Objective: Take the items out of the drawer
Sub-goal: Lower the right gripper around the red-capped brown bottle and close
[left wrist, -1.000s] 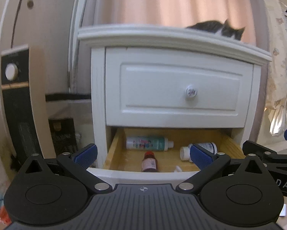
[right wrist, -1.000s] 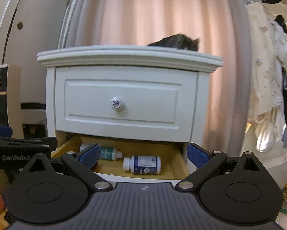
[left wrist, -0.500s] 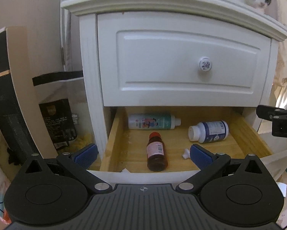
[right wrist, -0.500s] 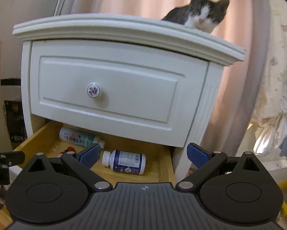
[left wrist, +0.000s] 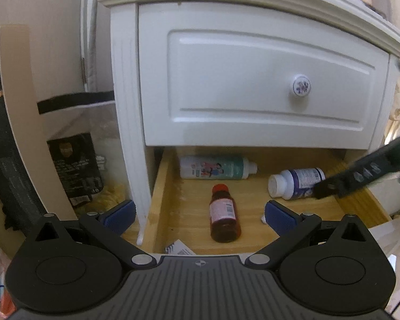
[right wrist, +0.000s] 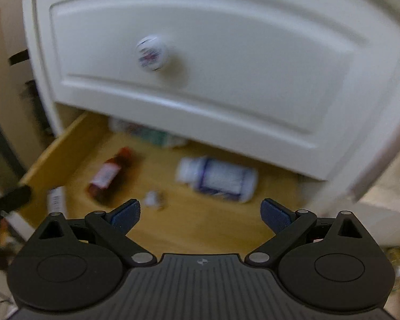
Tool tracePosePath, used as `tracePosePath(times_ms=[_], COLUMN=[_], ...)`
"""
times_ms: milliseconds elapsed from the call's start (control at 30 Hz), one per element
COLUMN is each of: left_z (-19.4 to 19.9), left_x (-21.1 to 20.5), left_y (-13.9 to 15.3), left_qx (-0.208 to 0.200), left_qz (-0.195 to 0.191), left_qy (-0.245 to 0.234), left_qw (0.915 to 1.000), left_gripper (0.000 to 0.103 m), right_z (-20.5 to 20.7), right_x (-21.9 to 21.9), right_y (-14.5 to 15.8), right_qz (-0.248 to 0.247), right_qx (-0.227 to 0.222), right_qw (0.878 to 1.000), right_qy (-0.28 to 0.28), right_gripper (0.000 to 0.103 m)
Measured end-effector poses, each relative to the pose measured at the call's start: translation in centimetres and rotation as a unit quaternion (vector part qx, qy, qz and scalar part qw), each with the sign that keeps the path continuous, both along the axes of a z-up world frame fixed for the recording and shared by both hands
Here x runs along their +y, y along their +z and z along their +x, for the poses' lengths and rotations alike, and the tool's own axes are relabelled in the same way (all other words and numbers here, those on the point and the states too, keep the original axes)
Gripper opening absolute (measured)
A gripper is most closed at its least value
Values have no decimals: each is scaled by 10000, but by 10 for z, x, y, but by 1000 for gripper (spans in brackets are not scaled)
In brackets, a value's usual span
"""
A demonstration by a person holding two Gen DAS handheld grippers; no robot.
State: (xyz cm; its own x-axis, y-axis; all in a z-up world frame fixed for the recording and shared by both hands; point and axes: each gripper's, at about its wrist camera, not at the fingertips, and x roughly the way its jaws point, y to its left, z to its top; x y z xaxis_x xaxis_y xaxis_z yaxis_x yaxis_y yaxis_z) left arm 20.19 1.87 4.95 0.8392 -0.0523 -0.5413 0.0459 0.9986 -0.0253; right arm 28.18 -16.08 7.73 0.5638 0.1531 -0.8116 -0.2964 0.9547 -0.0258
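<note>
I see the bottom drawer [left wrist: 157, 202] of the white nightstand [left wrist: 125, 106] pulled out, its wooden floor carrying the items. At the back lies a white and teal bottle [left wrist: 216, 167] on its side, cap toward the right. In front of it a brown bottle with a red cap [left wrist: 224, 214] lies with its cap toward the back. To the right a white pill bottle with a blue label [left wrist: 296, 182] lies on its side, cap toward the left. A small white piece [right wrist: 153, 198] sits on the drawer floor between the brown bottle and the pill bottle, and a bit of printed paper [left wrist: 179, 249] lies against the front edge.

Above, the upper drawer [left wrist: 253, 80] is shut, with a round painted knob [left wrist: 301, 85]. To the left of the nightstand stand a black package [left wrist: 74, 168] and a tall dark appliance [left wrist: 5, 106].

My left hand-held gripper [left wrist: 198, 214] hangs over the front of the drawer with its jaws spread wide, gripping nothing; the brown bottle lies in line between them. My right hand-held gripper [right wrist: 201, 214] is spread wide too and empty, over the drawer just short of the pill bottle; that view is blurred. In the left view its dark finger crosses in front of the pill bottle's base; I cannot tell whether it touches.
</note>
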Motion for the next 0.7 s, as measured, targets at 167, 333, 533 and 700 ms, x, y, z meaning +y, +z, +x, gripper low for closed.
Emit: tracePosePath(times_ms=[167, 333, 533, 700], left_z=[-5, -8, -16, -26], left_x=[11, 18, 27, 34], left_y=[-3, -5, -5, -6], left_qx=[-69, -64, -128, -255], left_qz=[-40, -22, -57, -113], left_qy=[39, -42, -85, -65], left_qw=[10000, 10000, 9999, 9996], left_gripper=[103, 103, 103, 103], right_z=[25, 41, 49, 58], right_x=[32, 62, 81, 98], right_y=[-11, -22, -30, -35], right_qz=[80, -27, -44, -121], right_qx=[572, 802, 848, 925], right_qw=[9979, 9959, 9955, 9946], right_qy=[301, 412, 417, 445], right_gripper=[103, 103, 103, 103])
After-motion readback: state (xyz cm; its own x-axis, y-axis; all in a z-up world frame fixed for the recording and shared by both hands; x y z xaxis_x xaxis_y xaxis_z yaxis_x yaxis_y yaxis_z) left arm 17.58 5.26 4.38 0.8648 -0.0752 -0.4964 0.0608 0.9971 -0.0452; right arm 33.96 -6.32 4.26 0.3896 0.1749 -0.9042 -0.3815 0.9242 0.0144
